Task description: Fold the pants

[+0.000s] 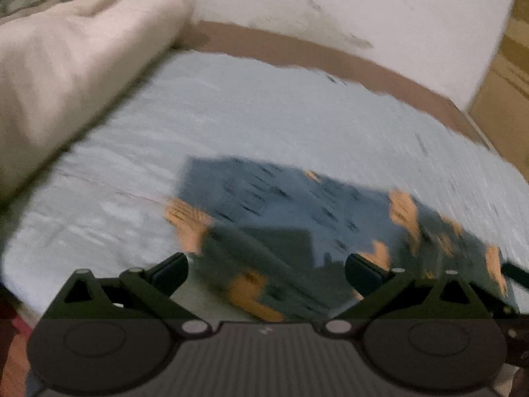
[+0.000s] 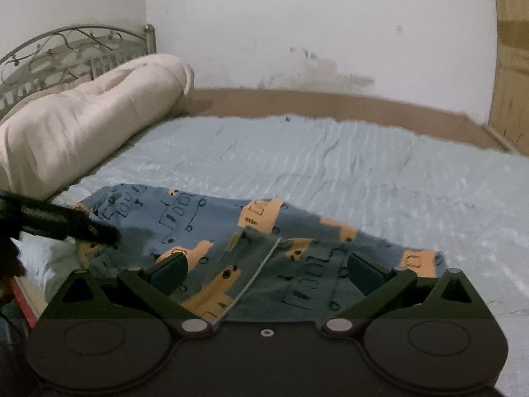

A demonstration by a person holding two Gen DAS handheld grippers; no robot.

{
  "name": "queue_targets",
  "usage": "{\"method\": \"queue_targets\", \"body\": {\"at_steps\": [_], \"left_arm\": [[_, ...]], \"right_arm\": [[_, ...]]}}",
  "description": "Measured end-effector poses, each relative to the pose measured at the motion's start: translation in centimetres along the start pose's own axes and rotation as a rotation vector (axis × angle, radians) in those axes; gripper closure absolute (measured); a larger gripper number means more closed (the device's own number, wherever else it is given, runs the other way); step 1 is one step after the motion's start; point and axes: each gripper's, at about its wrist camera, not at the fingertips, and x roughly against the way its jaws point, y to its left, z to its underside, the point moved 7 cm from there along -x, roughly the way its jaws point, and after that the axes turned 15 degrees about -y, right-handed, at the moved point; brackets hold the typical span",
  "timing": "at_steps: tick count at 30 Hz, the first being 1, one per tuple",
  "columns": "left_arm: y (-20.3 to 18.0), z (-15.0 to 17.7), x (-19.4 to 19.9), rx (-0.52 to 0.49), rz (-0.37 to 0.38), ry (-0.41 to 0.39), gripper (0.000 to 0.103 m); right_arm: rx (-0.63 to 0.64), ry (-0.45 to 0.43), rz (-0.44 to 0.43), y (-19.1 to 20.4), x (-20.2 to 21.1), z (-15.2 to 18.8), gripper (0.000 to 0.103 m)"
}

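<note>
pants: the pants [image 2: 251, 248] lie flat on the pale blue sheet [image 2: 330, 165], close to the bed's near edge and toward its left side; blue cloth printed with orange vehicles, already doubled over itself, with a seam running toward the right gripper.
left gripper: the left gripper [image 1: 266, 269] hangs above the near part of the pants, jaws wide apart and nothing between them; its view is badly blurred, so how high it sits is unclear.
right gripper: the right gripper [image 2: 266, 269] is also spread wide and empty, low over the near fold, whether touching the cloth I cannot tell.
progress: judged from the tidy stacked shape, at least one fold looks done; a further fold or a smoothing pass seems to remain.
risk, single layer: pinching only the top layer would probably peel the fold open instead of carrying it over.
risk, near edge: the pants sit so close to the bed's near edge that a pull toward the person could drag them off.
risk, sheet: the sheet is wrinkled and loose; a deep pinch may catch it along with the pants.
risk, uneven lift: if the two grippers take hold at different depths, the fold is likely to skew.
surroundings: the rolled duvet [image 2: 82, 122] at the left edge is well apart from the pants.
</note>
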Motion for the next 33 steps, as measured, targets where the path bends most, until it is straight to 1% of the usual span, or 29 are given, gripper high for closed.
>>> {"method": "queue_targets", "body": {"at_steps": [3, 7, 9, 11, 14, 17, 27, 30, 33], "left_arm": [[3.2, -1.7, 0.9, -0.003, -0.073, -0.054, 0.000], [6.9, -3.2, 1.7, -0.046, -0.190, -0.102, 0.000], [8.3, -3.5, 2.0, -0.049, -0.221, -0.106, 0.000], [9.1, -3.3, 1.9, -0.038, -0.231, -0.099, 0.000], [9.6, -2.8, 1.4, -0.025, -0.224, -0.089, 0.000], [8.9, -1.9, 0.8, -0.032, -0.207, -0.077, 0.000], [4.8, -0.1, -1.3, -0.065, -0.077, -0.061, 0.000], [4.3, 0.3, -2.0, -0.072, -0.063, -0.057, 0.000], [4.2, 0.8, -2.6, -0.059, -0.057, -0.033, 0.000]], "right_arm": [[-0.018, 0.019, 0.006, 0.0, -0.8, -0.1, 0.001], [-0.043, 0.023, 0.015, 0.0, -1.3, 0.2, 0.001], [-0.040, 0.029, 0.019, -0.2, -1.5, 0.4, 0.001], [-0.040, 0.032, 0.021, -0.3, -1.7, 0.5, 0.001], [-0.047, 0.038, 0.024, -0.4, -2.0, 0.7, 0.001], [-0.038, 0.046, 0.025, -0.4, -2.3, 1.0, 0.001], [-0.030, 0.067, 0.031, -0.4, -2.8, 1.4, 0.001], [-0.029, 0.069, 0.032, -0.4, -2.9, 1.5, 0.001], [-0.018, 0.076, 0.034, -0.3, -2.9, 1.7, 0.001]]}}
